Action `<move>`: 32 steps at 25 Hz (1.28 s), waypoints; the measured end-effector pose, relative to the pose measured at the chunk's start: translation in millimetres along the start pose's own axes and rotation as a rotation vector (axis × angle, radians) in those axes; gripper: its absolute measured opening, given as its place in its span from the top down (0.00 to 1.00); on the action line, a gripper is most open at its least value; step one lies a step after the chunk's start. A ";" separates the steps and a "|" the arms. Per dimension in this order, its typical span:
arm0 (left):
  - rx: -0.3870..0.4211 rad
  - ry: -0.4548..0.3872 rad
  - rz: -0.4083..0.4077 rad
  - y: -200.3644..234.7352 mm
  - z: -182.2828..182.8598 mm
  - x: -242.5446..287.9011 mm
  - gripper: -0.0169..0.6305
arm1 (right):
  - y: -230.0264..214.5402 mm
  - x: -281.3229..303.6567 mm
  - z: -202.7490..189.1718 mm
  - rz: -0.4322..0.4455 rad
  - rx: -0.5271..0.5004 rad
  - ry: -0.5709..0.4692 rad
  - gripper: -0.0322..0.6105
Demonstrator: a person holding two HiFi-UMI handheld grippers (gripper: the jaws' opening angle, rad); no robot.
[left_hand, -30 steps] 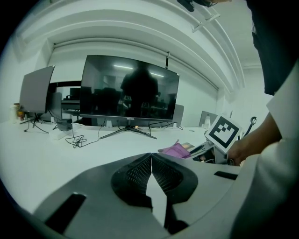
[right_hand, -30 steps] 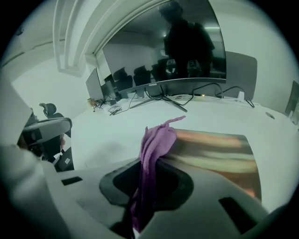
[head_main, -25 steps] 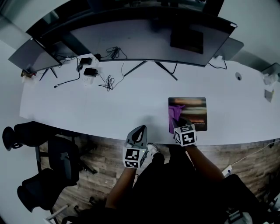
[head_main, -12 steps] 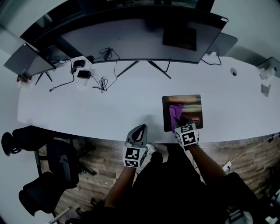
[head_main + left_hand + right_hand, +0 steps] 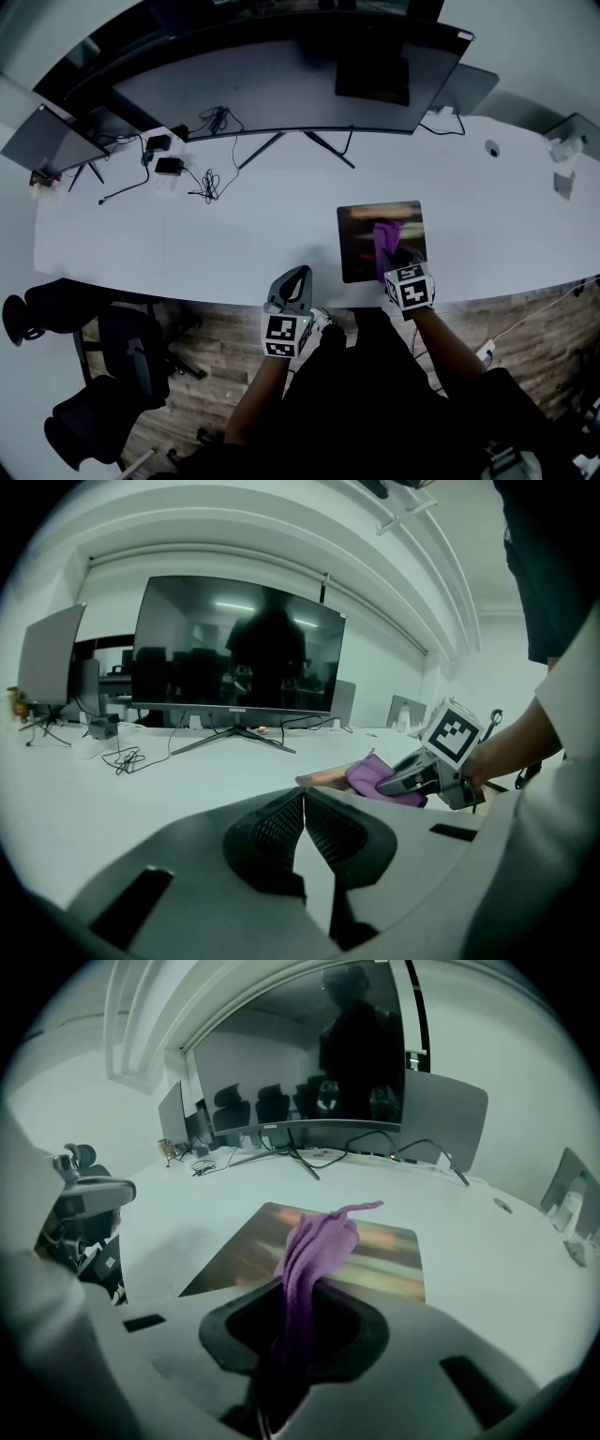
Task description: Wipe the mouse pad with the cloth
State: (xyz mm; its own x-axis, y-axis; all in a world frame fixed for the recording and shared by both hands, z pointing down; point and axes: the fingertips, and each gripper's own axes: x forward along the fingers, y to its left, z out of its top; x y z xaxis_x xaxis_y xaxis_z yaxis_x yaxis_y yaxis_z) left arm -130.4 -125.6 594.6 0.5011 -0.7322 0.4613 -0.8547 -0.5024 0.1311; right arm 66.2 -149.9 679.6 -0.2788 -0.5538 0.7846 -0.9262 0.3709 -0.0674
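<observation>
Cloth point(image 5: 385, 236) now sits right of centre on the mouse pad point(image 5: 359, 246); a second ago it was near the pad's 9 o'clock edge. Right tongs point(image 5: 397, 261) are clamped on it and have dragged it toward 3 o'clock. Wipe looks mid-pass, with the right strip probably still to cover. Left tongs point(image 5: 297, 276) are closed and empty at the counter point(image 5: 216, 234) edge, 8 o'clock of the pad. Count: one cloth, one pad, two tongs.
</observation>
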 end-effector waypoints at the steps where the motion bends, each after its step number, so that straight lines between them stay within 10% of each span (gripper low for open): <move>1: 0.000 0.002 0.000 -0.5 -0.2 0.7 0.94 | -4.3 -1.6 -1.3 -0.005 0.002 0.001 0.84; 32: 0.027 0.012 -0.076 -36.0 3.6 19.4 0.94 | -102.9 -52.0 -46.9 -0.167 0.067 0.039 0.84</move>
State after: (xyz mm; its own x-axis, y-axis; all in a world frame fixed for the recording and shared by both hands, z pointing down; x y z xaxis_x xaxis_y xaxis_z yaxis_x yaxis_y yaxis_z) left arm -89.4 -123.4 595.7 0.5623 -0.6863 0.4613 -0.8104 -0.5682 0.1426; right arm 187.9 -124.3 674.6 -0.1110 -0.5737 0.8115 -0.9740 0.2250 0.0259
